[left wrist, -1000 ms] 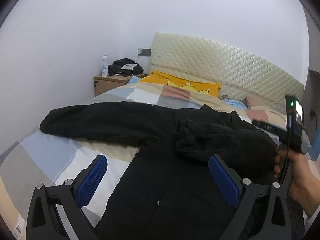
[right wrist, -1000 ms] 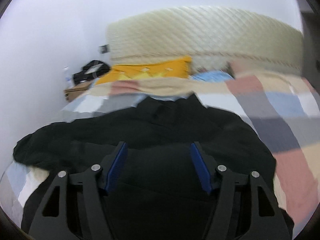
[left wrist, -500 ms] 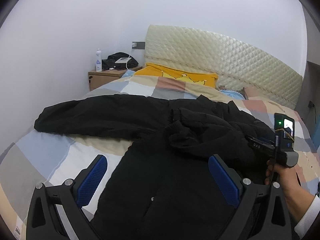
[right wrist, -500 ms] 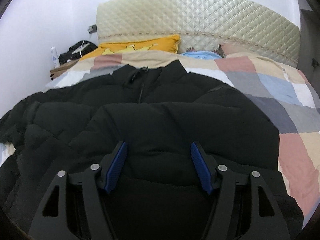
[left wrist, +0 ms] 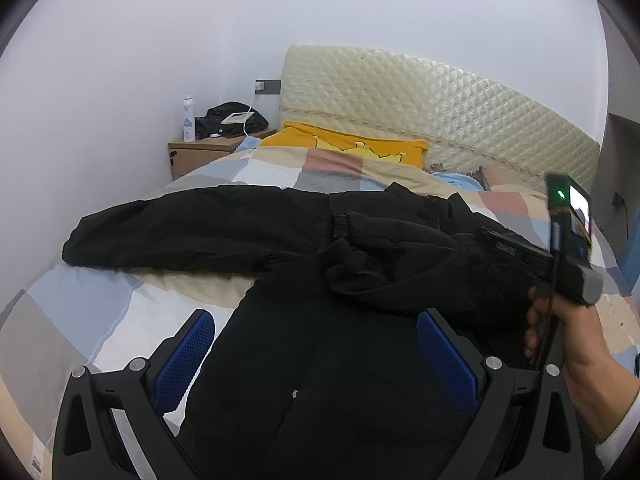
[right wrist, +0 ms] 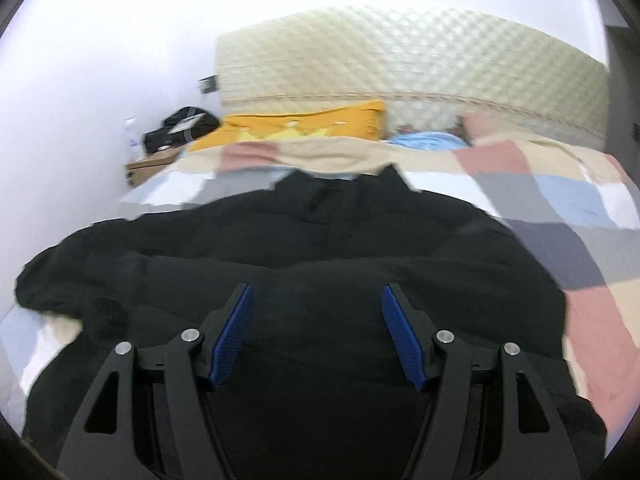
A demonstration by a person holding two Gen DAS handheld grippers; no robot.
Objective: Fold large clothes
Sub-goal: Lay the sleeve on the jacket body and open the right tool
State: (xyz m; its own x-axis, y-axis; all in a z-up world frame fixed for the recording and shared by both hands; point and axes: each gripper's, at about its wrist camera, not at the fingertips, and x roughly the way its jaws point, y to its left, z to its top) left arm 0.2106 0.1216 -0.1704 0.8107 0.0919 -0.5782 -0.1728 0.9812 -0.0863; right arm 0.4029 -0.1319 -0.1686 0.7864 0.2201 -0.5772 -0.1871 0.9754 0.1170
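A large black padded jacket (left wrist: 320,352) lies front up on the bed, collar toward the headboard. Its left sleeve (left wrist: 176,236) stretches out flat to the left. Its right sleeve (left wrist: 404,264) is folded across the chest. My left gripper (left wrist: 316,320) is open and empty, hovering over the jacket's lower front. My right gripper (right wrist: 318,300) is open and empty above the jacket (right wrist: 320,248); its body and the hand holding it show in the left wrist view (left wrist: 568,256) at the jacket's right side.
The bed has a checked quilt (left wrist: 92,312), a yellow pillow (left wrist: 348,148) and a quilted headboard (left wrist: 440,112). A wooden nightstand (left wrist: 196,152) with a bottle (left wrist: 189,118) and a dark bag stands at the back left by the wall.
The right gripper has lifted and pulled back from the jacket, and its view is blurred from motion. The left gripper has shifted slightly. The right sleeve stays folded across the chest.
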